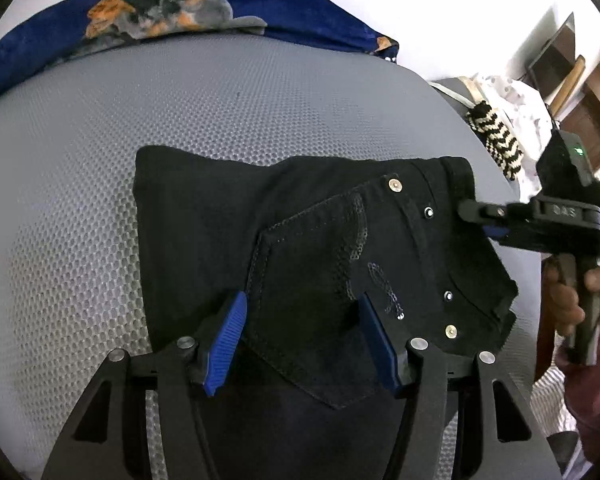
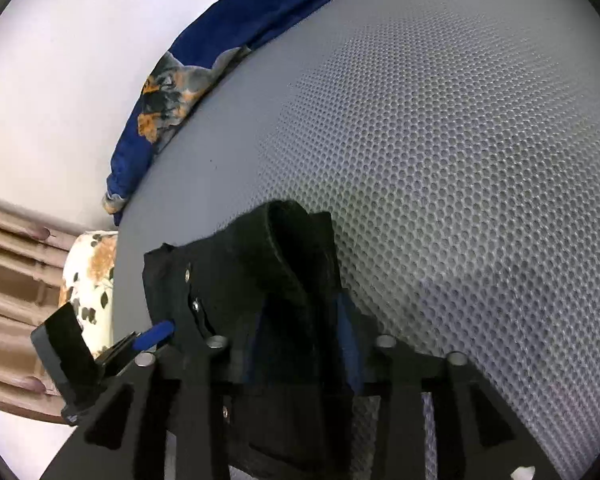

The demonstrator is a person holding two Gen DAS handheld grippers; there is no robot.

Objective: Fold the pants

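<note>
Grey mesh bed [image 1: 80, 200]; soft pants [image 1: 300, 240] folded, grab waistband. Left gripper [image 1: 300, 320] spread; right gripper [image 2: 300, 340] pinching waistband.

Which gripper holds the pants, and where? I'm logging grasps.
The right gripper clamps the black pants at the waistband edge; the left gripper is open, holding nothing.

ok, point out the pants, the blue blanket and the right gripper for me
pants [image 1: 204, 216], left wrist view, flat folded leg panel.
blue blanket [image 1: 308, 12], left wrist view, plain blue stretch.
right gripper [image 1: 466, 208], left wrist view, fingertips at the waistband.
</note>
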